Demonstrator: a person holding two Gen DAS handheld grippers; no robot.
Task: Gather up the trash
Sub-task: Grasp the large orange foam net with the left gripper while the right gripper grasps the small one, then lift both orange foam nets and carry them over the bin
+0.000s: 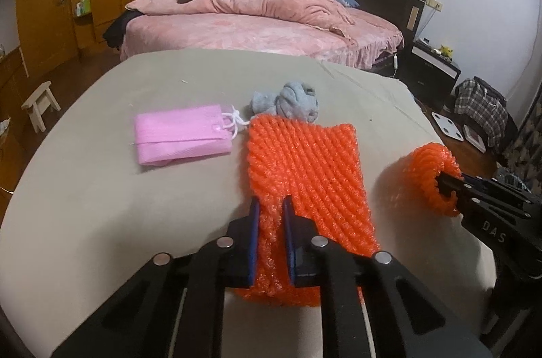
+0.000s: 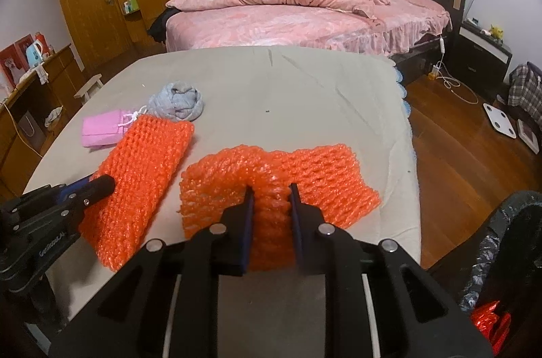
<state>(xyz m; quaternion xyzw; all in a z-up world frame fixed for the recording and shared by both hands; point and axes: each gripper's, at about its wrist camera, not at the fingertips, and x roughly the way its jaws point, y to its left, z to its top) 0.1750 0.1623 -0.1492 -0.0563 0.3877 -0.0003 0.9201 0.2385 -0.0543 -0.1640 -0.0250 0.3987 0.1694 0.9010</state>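
On the far left of the table [image 1: 84, 188] lies one pink pouch [image 1: 183, 136] with a white cord, and just beside it, farther, one grey cloth ball [image 1: 288, 102]. I count two orange foam nets. My left gripper [image 1: 271, 215] is closed down on the near edge of the first foam net [image 1: 305, 161], which lies flat in the middle of the table. My right gripper [image 2: 271, 198] is also pressed shut, on the second foam net [image 2: 305, 168], at the near right; it looks curled and raised. I judge both nets very light, soft and springy, not slippery, so a bunched edge is the best place to pinch. One dark trash bag [image 2: 508, 243] waits at the right, below the table.
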